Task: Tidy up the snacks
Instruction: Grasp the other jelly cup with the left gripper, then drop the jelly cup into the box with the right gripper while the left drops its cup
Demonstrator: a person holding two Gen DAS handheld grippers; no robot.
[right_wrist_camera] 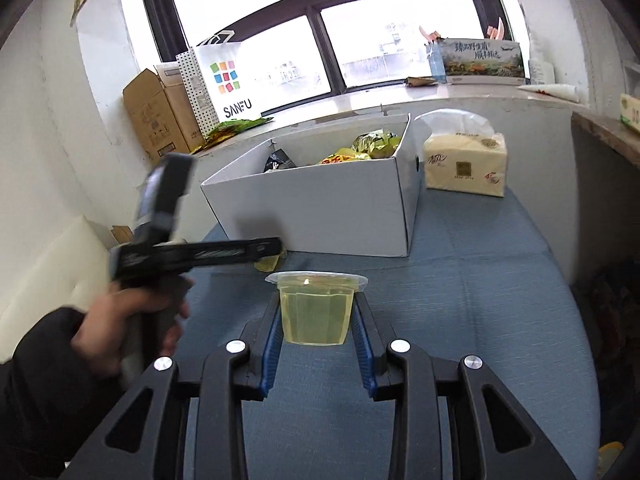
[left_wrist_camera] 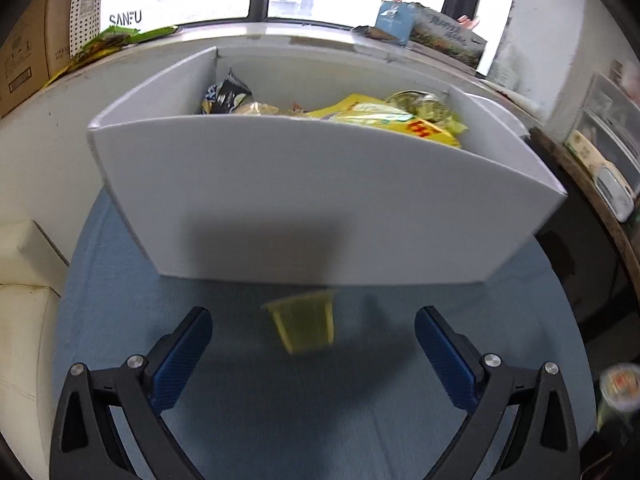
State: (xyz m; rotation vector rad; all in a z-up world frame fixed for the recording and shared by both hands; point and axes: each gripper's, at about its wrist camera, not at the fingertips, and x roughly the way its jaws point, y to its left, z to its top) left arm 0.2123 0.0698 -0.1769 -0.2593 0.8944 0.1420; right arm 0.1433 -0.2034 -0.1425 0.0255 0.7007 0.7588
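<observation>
My right gripper (right_wrist_camera: 317,320) is shut on a clear yellow jelly cup (right_wrist_camera: 314,304), held upright above the blue cloth. A second yellow jelly cup (left_wrist_camera: 304,326) lies on its side on the cloth, just before the white box (left_wrist_camera: 320,184). My left gripper (left_wrist_camera: 316,348) is open above and behind that cup, which sits between the lines of its two blue pads without touching them. The right wrist view shows the left gripper (right_wrist_camera: 264,250) from the side, a hand holding it, with the lying cup (right_wrist_camera: 269,265) partly hidden beneath it. The box (right_wrist_camera: 320,212) holds several snack packets.
A tissue pack (right_wrist_camera: 466,164) stands right of the box on the blue cloth (right_wrist_camera: 480,280). Cardboard cartons (right_wrist_camera: 156,116) and a white paper bag (right_wrist_camera: 224,80) sit on the windowsill behind. White cushions (left_wrist_camera: 24,304) border the cloth on the left.
</observation>
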